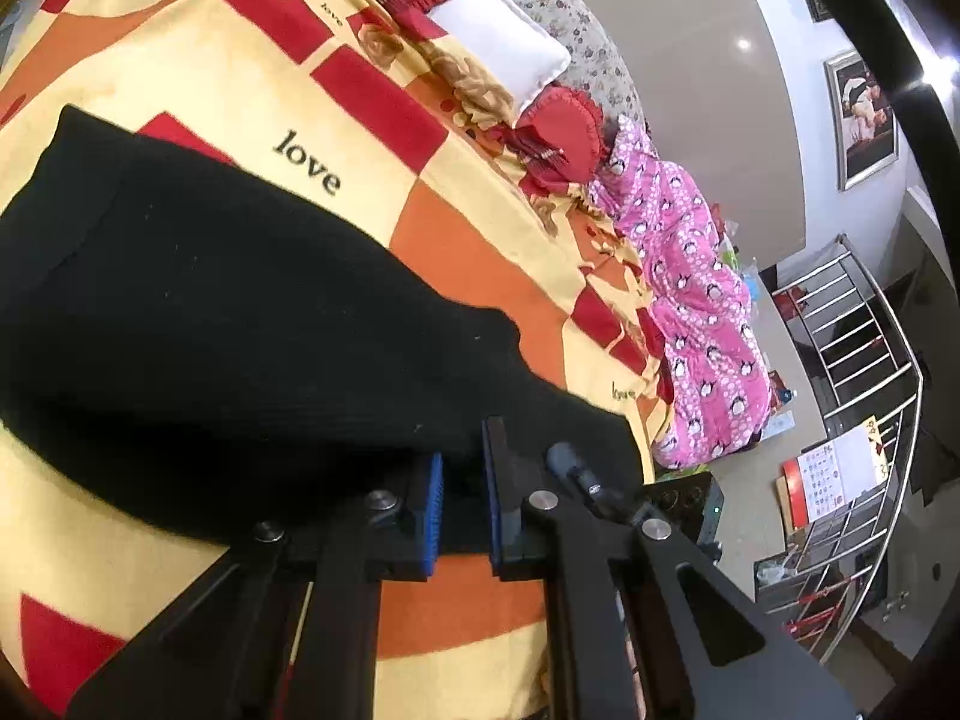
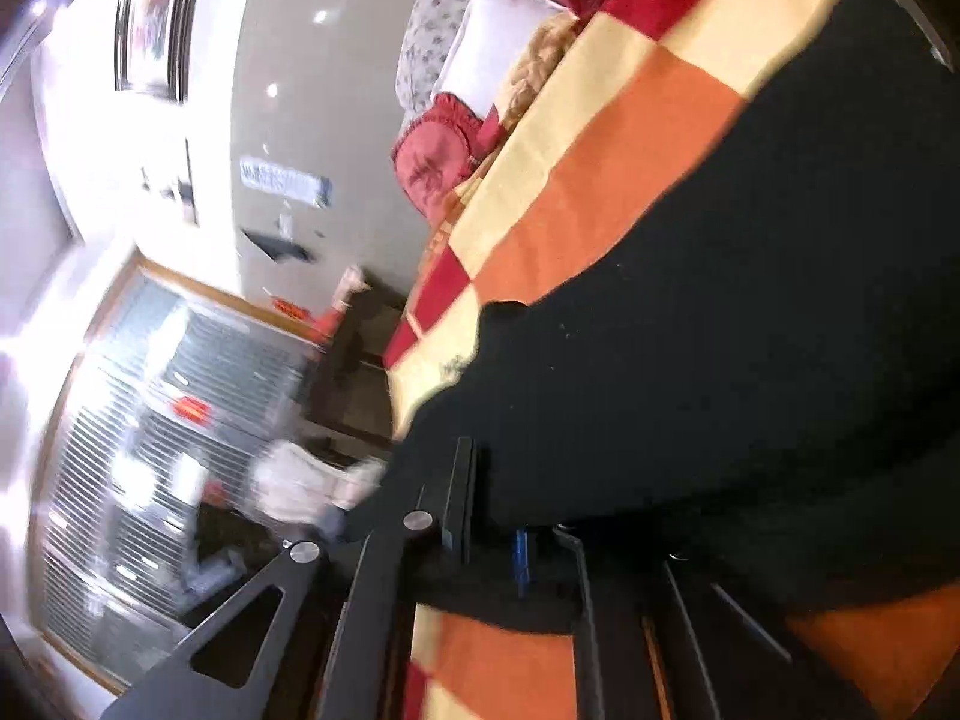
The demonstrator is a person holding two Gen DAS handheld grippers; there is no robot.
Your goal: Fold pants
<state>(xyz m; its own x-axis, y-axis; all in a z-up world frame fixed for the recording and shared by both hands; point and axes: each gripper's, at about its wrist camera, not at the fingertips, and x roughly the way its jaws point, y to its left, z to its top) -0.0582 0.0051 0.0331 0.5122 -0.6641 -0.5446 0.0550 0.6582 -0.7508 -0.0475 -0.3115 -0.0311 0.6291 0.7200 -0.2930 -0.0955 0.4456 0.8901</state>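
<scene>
Black pants (image 1: 198,300) lie spread on a bed covered by a checked red, orange and cream blanket (image 1: 252,66). In the left wrist view my left gripper (image 1: 465,510) has its blue pads (image 1: 433,516) closed on the near edge of the pants. In the right wrist view the same black pants (image 2: 720,360) fill the right half of the frame. My right gripper (image 2: 492,546) grips their near edge, with cloth bunched between the fingers. The view is blurred by motion.
A white pillow (image 1: 504,42) and red frilled cushions (image 1: 564,132) lie at the head of the bed. Pink patterned bedding (image 1: 696,300) hangs along the far side. A metal rack (image 1: 858,420) stands beyond the bed. A window with blinds (image 2: 150,450) is at the left.
</scene>
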